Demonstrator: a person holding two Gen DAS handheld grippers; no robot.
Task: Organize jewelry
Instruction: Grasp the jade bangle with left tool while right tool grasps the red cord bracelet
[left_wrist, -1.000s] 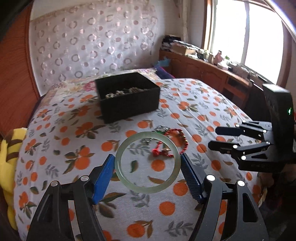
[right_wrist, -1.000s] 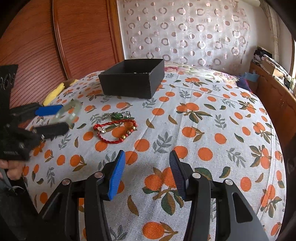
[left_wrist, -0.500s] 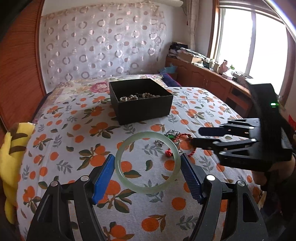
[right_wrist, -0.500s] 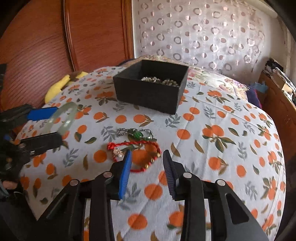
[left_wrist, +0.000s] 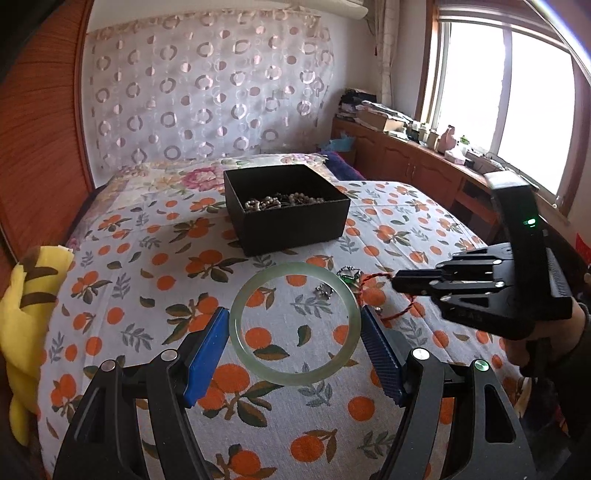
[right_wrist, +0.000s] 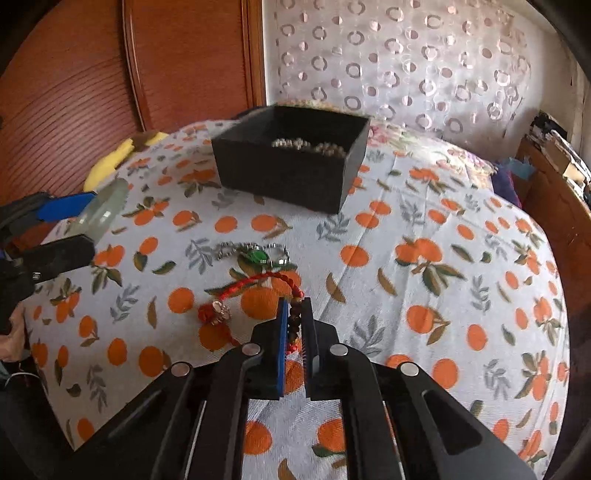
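Note:
My left gripper (left_wrist: 293, 338) is shut on a pale green jade bangle (left_wrist: 293, 325), held above the bed between the blue pads. The right gripper (right_wrist: 293, 314) is shut on the beaded side of a red cord bracelet (right_wrist: 251, 284), which lies on the orange-print bedspread (right_wrist: 424, 277). In the left wrist view the right gripper (left_wrist: 397, 284) reaches in from the right over that red bracelet (left_wrist: 373, 280). A silver chain with a green stone (right_wrist: 258, 254) lies just beyond it. The black box (left_wrist: 286, 208) holds pearl-like beads (left_wrist: 280, 201).
A yellow striped cloth (left_wrist: 26, 325) lies at the bed's left edge. A wooden headboard (right_wrist: 74, 92) and a patterned curtain (left_wrist: 207, 92) stand behind the bed. A wooden cabinet with clutter (left_wrist: 413, 147) runs under the window on the right.
The right gripper moved in over the red cord bracelet and closed its jaws on it. The left gripper kept hold of the jade bangle and barely moved.

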